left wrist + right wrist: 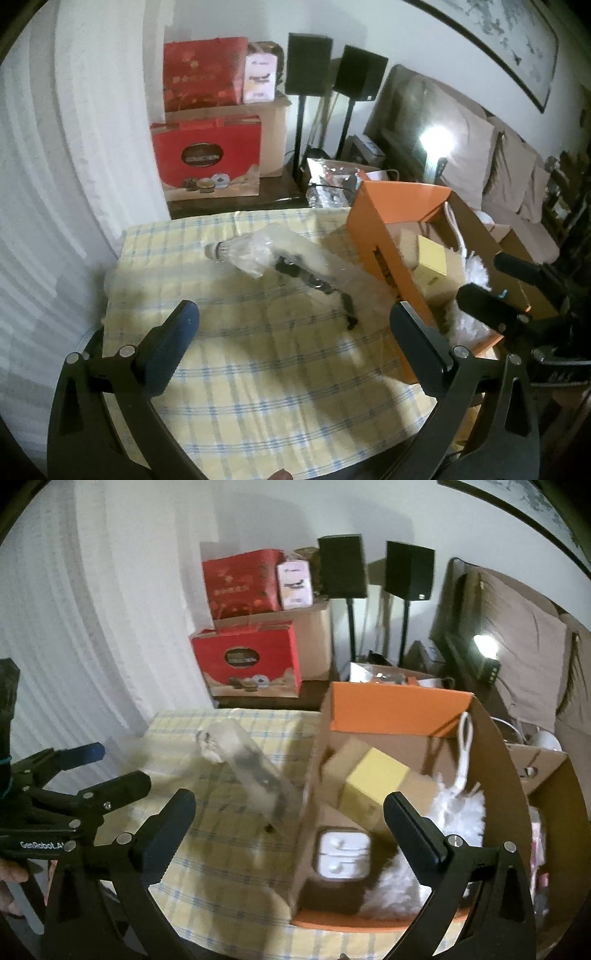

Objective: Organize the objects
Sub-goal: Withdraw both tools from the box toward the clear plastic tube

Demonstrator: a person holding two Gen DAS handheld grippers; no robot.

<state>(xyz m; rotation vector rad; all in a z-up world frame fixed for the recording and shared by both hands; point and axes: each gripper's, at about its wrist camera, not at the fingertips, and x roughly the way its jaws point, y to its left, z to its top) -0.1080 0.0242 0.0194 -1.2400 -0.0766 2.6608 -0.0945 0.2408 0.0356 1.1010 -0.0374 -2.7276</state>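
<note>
Evidently the step in hand was fetching the plastic-wrapped item (pixel 295 262) that lay on the checked cloth of the table (pixel 258 387); I judged it best taken low and across its dark, stiffer middle, since the loose clear wrap would likely crumple and slide if pinched alone; what the dark thing inside was I could not tell through the blur. My left gripper (pixel 295 328) stood with its fingers wide apart and held nothing; the wrapped item sat above it, in the middle of the left wrist frame, near but not touching, its white capped end pointing toward the upper left. My right gripper (pixel 290 816) was likewise spread and empty, hovering at the near wall of the orange box (pixel 399 705); in that view the item lay at centre left, just beside the box's left wall. Inside the box I saw a yellow carton (pixel 373 779), a white case (pixel 343 854) and a white fluffy duster (pixel 458 812).
</note>
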